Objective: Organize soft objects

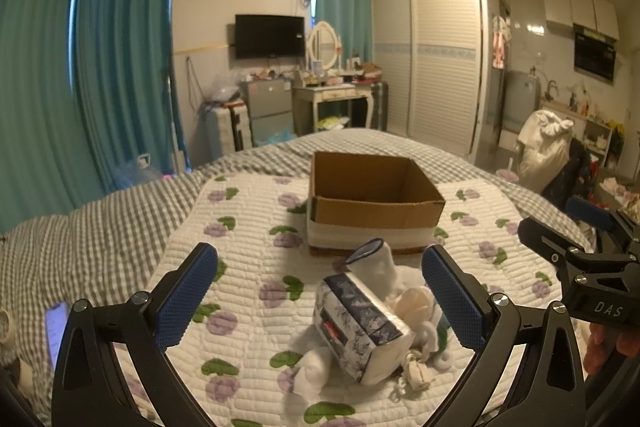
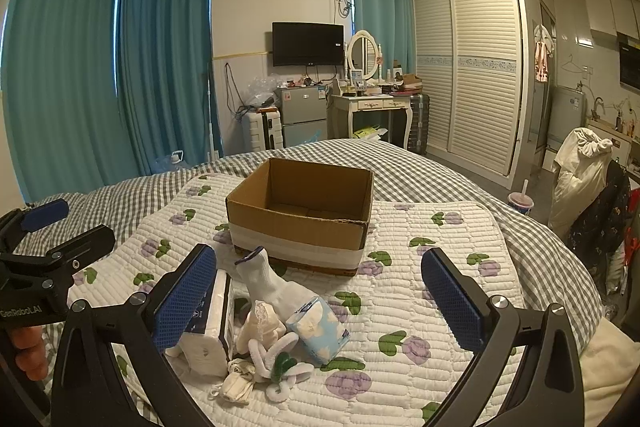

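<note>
**Fingers wide over the soft pile**

Both pairs of fingers, left [image 1: 320, 299] and right [image 2: 320, 299], spread wide and hold nothing. Below them tissue packs [image 1: 358, 323], socks [image 2: 276, 285] and small cloths lie heaped on the quilt [image 2: 420, 307]. Beyond stands an open box [image 2: 300, 215].

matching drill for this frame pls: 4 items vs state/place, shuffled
Items:
1. box
2. sock
3. blue tissue pack
4. left claw

States:
A. open, holding nothing
B. lies on the quilt, to the right of the pile
C. empty, top open
D. cuff sticking up, just in front of the box

Pairs: 1-C, 2-D, 3-B, 4-A
</note>
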A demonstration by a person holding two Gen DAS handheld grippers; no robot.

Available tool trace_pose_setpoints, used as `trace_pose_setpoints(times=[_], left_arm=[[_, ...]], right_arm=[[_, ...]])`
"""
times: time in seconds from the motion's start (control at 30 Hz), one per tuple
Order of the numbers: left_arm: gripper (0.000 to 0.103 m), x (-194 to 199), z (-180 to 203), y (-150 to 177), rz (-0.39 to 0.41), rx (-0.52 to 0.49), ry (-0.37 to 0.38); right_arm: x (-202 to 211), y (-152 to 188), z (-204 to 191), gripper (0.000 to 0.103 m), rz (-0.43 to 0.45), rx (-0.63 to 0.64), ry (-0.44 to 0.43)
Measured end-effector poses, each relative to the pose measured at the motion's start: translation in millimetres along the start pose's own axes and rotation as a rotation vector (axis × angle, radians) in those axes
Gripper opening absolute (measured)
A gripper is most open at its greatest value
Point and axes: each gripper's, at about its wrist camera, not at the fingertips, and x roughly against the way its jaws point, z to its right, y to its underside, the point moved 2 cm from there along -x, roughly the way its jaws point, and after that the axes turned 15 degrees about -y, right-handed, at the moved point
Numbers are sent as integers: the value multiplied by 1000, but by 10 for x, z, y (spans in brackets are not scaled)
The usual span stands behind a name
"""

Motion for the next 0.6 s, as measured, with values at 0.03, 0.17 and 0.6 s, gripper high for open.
trace_pose_setpoints(times=[0.03, 0.17, 0.6], left_arm=[[103, 1, -1, 1, -1, 0, -1], [103, -1, 4, -5, -4, -1, -2], [103, 9, -2, 3, -4, -3, -3]], right_arm=[[-1, 1, -1, 103, 0, 0, 1], [0, 1, 0, 103, -1, 0, 0], [-13, 28, -2, 103, -3, 1, 0]])
